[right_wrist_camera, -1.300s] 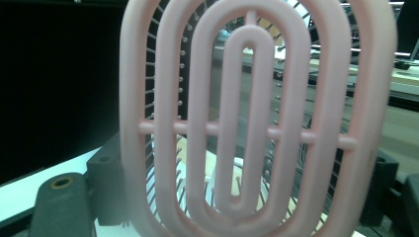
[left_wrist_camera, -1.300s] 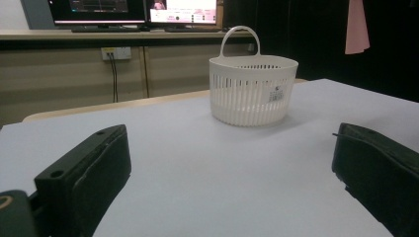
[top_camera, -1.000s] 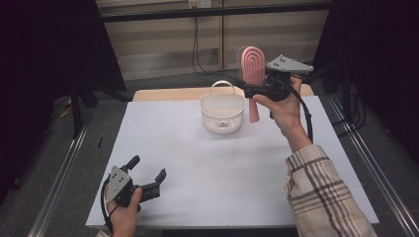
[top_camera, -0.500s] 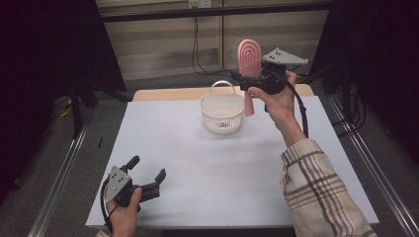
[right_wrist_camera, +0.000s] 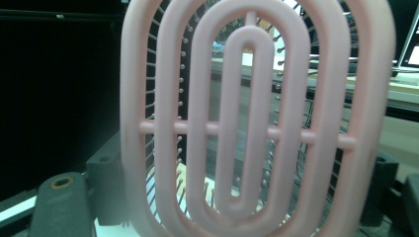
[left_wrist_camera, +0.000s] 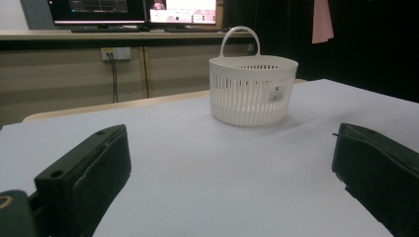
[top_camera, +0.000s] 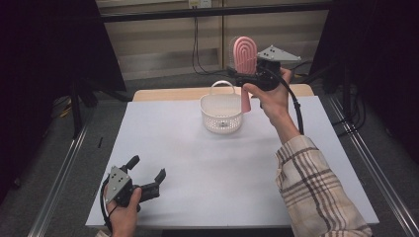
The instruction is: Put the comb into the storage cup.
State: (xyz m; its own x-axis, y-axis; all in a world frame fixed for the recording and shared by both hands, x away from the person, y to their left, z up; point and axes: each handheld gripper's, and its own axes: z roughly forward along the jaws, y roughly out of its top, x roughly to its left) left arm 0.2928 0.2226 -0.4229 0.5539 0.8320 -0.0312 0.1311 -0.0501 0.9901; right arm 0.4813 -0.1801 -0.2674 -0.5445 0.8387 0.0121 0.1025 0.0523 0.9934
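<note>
A pink oval hairbrush (top_camera: 243, 52) stands upright in the air, handle down, and my right gripper (top_camera: 243, 79) is shut on it just below the head. It hangs beside the far right rim of a white slatted basket (top_camera: 222, 113) with a hoop handle. In the right gripper view the ribbed head of the brush (right_wrist_camera: 257, 118) stands close before the camera between the black jaws of my right gripper (right_wrist_camera: 242, 197). My left gripper (top_camera: 147, 168) rests low at the table's near left corner, open with nothing in it. From the left gripper (left_wrist_camera: 231, 143), the basket (left_wrist_camera: 253, 89) is straight ahead, with the brush handle (left_wrist_camera: 322, 22) above it.
The white tabletop (top_camera: 197, 163) has a wooden edge behind the basket. Metal rails run along both sides of the table. Monitors (left_wrist_camera: 133, 10) sit on a shelf behind it. A plaid-sleeved forearm (top_camera: 311, 187) crosses the right half of the table.
My right gripper has carried the brush a little to the left, closer to the basket. The left gripper has stayed where it was.
</note>
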